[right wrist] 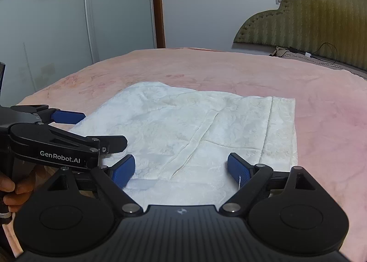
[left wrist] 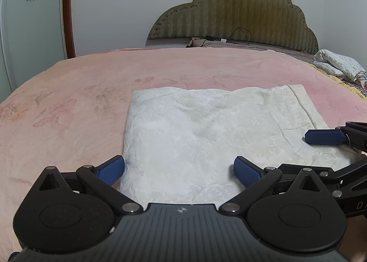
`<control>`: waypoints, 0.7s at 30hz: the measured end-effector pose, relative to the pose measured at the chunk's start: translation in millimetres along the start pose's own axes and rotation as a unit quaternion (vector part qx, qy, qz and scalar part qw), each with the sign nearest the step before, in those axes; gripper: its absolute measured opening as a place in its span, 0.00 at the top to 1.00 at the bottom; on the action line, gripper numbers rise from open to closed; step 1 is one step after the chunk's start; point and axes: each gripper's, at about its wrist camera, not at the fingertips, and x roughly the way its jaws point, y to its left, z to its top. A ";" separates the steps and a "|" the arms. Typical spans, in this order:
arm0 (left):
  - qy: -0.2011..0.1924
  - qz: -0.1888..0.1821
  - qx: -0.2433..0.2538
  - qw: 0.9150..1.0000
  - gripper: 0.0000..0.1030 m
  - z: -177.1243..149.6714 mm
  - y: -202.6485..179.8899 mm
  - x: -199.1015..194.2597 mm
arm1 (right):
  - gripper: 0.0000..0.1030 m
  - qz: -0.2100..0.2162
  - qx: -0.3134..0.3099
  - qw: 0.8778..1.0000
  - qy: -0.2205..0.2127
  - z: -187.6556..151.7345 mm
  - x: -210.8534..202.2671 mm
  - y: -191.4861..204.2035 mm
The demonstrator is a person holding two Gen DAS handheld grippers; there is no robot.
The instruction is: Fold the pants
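Observation:
The white fleecy pants [left wrist: 206, 133] lie folded in a flat rectangle on the pink bed cover [left wrist: 68, 101]; they also show in the right wrist view [right wrist: 195, 128], waistband to the right. My left gripper [left wrist: 180, 171] is open and empty, low over the pants' near left edge. My right gripper [right wrist: 181, 169] is open and empty over the near edge, right of the left one. One right fingertip [left wrist: 323, 136] shows in the left wrist view. The left gripper's body [right wrist: 57, 147] shows at left in the right wrist view.
An olive padded headboard [left wrist: 240, 9] stands at the far end, with a cable [left wrist: 238, 37] and cushion below it. A folded printed quilt [left wrist: 339, 64] lies at far right. Wardrobe doors [right wrist: 68, 21] with flowers stand on the left. A hand [right wrist: 13, 188] holds the left gripper.

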 end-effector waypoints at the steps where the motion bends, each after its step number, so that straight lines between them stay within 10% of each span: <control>1: 0.003 -0.003 0.000 1.000 0.00 1.2 2.3 -0.4 | 0.14 0.002 0.003 1.000 0.003 1.8 -0.9 -0.7; 8: 0.032 -0.042 -0.069 0.996 0.03 18.4 61.6 6.8 | 0.14 0.022 0.112 0.993 -0.023 21.4 -30.3 -66.8; 13: 0.106 -0.155 -0.169 0.967 0.01 27.3 107.2 35.7 | 0.14 0.055 0.190 0.980 0.028 7.5 -15.3 -132.8; 21: 0.145 -0.252 -0.168 0.942 0.01 37.1 116.1 65.6 | 0.18 0.201 0.252 0.944 0.062 -5.1 13.8 -166.6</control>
